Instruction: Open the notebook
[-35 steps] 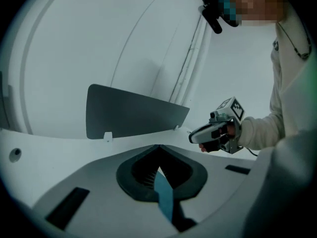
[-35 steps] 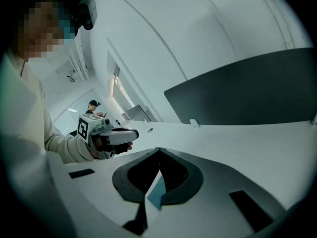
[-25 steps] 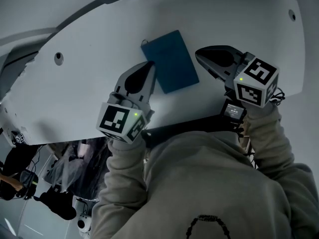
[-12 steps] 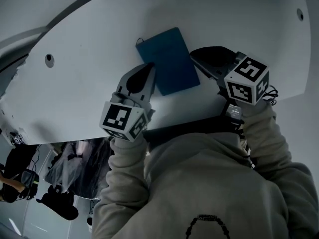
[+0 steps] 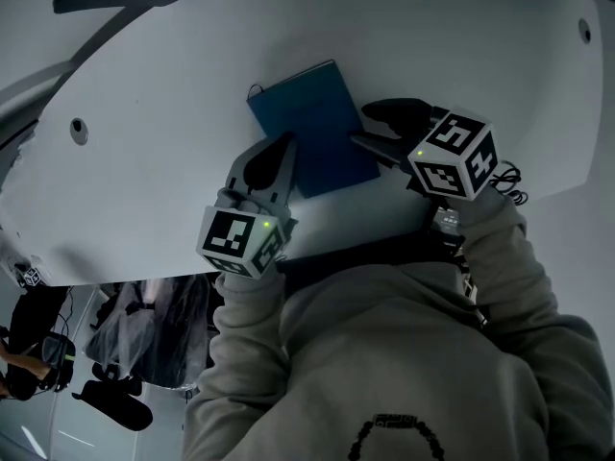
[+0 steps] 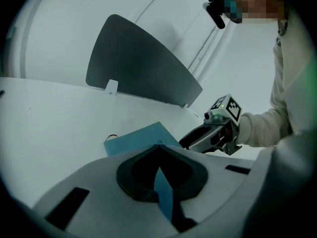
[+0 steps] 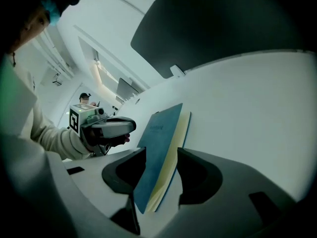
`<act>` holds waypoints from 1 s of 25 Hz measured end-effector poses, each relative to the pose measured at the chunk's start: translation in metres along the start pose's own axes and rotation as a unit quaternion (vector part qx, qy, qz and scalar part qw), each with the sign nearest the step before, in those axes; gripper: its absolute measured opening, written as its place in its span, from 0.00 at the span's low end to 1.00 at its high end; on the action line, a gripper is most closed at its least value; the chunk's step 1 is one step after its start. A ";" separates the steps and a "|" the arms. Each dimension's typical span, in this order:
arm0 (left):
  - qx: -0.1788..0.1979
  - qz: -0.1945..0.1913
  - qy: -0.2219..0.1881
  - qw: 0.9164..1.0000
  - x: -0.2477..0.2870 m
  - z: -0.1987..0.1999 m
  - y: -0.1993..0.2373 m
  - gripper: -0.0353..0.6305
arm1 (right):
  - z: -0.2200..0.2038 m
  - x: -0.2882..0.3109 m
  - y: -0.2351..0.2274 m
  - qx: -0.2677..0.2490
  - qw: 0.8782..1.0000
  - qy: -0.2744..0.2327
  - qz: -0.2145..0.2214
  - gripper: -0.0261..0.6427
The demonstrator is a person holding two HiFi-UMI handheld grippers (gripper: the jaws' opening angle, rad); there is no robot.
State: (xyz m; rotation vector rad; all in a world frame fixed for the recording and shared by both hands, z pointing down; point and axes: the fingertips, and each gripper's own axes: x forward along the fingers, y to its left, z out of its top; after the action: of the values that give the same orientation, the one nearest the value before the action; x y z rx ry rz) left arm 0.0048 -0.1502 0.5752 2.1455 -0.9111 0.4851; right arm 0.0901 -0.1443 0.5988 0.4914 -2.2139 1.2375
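Observation:
A closed blue notebook [image 5: 312, 128] lies flat on the white table [image 5: 144, 161]. My right gripper [image 5: 360, 126] is at its right edge. The jaws have just been opening and stand apart, with the notebook's edge [image 7: 163, 128] between them. There the cover sits a little off the yellowish pages. My left gripper [image 5: 286, 140] is shut, its tips meeting over the notebook's near left edge [image 6: 136, 140]. A strip of blue shows through the slit below those tips [image 6: 158, 146]. The left gripper view also shows the right gripper [image 6: 198, 138].
A dark grey divider panel [image 6: 133, 68] stands along the table's far edge. Round holes [image 5: 77, 126] [image 5: 586, 29] sit in the tabletop at left and far right. The table's near edge runs just behind both grippers, against the person's sleeves.
Both grippers have come down onto the notebook. The right gripper's jaws, shut before, now stand apart around the notebook's right edge. The left gripper stays shut.

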 end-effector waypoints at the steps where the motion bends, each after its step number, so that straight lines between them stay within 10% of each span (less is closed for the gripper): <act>1: 0.001 -0.005 0.004 1.000 0.002 -0.005 0.000 0.05 | -0.003 0.003 -0.002 0.008 1.000 0.005 0.004 0.30; 10: -0.070 -0.017 0.004 0.997 0.013 -0.029 0.009 0.05 | -0.009 0.018 -0.006 0.056 0.998 0.005 0.043 0.32; 25: -0.069 -0.018 0.021 0.997 0.019 -0.034 0.012 0.05 | -0.004 0.015 -0.004 0.037 0.998 0.015 0.048 0.31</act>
State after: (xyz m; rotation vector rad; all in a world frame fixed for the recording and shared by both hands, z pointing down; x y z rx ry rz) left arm 0.0071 -0.1388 0.6146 2.0158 -0.8552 0.4357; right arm 0.0822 -0.1434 0.6126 0.3974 -2.1954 1.3706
